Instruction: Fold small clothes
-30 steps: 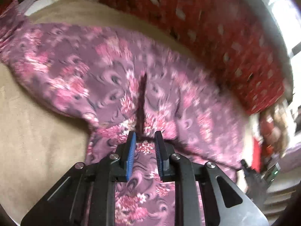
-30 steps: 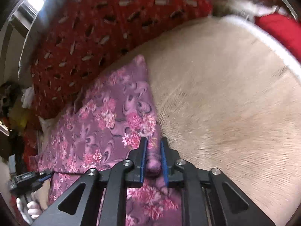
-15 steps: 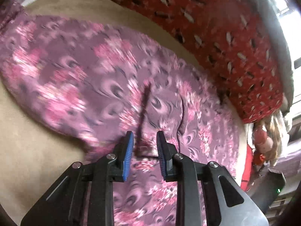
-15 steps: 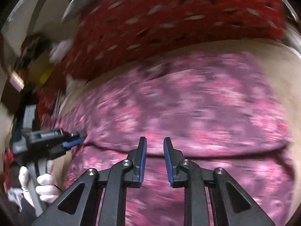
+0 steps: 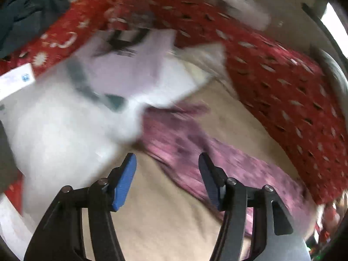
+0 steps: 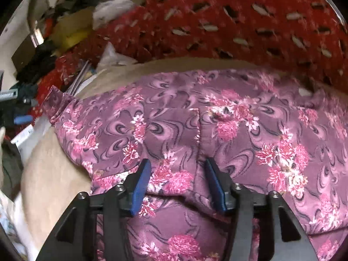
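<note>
The beige padded surface (image 6: pixel 52 174) serves as the folding bed, broad enough for a garment to lie flat, and is backed by a red patterned cloth (image 6: pixel 250 17) along its far edge. On it rests the purple floral garment (image 6: pixel 217 130), already doubled over itself: in the right wrist view a folded edge crosses just ahead of the jaws, with a second layer showing beneath, a placement that suggests one fold is complete and the cloth has been laid down to settle. In the blurred left wrist view the same garment appears as a purple band (image 5: pixel 217 156) running across the beige surface, with a pile of white and pale clothes (image 5: pixel 87 108) near it at the left, probably items awaiting their turn. The right gripper (image 6: pixel 177 180) stands over the folded edge with its jaws just opened to a medium gap; cloth lies under and between the blue pads (image 6: pixel 141 180), yet they do not press it, consistent with a release. The left gripper (image 5: pixel 167 178) has likewise just opened to a medium width and holds nothing, its jaws over bare beige surface beside the garment, turned toward the pale pile, plausibly in approach to the next piece.
</note>
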`<state>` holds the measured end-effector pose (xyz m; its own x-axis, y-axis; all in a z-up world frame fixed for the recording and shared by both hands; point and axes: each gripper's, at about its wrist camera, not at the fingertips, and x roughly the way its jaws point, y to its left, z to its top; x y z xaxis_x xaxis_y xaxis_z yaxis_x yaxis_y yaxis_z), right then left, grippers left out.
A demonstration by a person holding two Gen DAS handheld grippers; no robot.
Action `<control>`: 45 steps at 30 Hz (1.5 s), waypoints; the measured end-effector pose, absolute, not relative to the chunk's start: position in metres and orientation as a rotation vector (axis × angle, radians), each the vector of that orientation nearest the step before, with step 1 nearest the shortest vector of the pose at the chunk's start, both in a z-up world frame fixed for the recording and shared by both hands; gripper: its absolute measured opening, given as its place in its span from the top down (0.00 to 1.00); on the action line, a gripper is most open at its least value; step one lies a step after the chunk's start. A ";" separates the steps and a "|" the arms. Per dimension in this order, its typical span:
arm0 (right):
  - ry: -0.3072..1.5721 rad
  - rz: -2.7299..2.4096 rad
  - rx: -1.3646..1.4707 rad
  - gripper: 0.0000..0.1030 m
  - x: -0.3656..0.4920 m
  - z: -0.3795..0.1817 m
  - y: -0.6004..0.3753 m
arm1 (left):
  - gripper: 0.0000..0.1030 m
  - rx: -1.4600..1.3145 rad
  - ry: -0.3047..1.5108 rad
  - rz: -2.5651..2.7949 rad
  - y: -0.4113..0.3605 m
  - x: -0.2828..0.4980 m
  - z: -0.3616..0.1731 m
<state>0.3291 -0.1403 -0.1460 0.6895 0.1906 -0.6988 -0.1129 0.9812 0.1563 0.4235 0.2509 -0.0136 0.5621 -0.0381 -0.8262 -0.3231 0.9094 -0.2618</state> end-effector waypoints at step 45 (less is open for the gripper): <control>0.791 -0.188 0.135 0.24 0.224 -0.145 -0.336 | 0.95 -0.396 1.133 -0.534 -0.113 0.380 0.024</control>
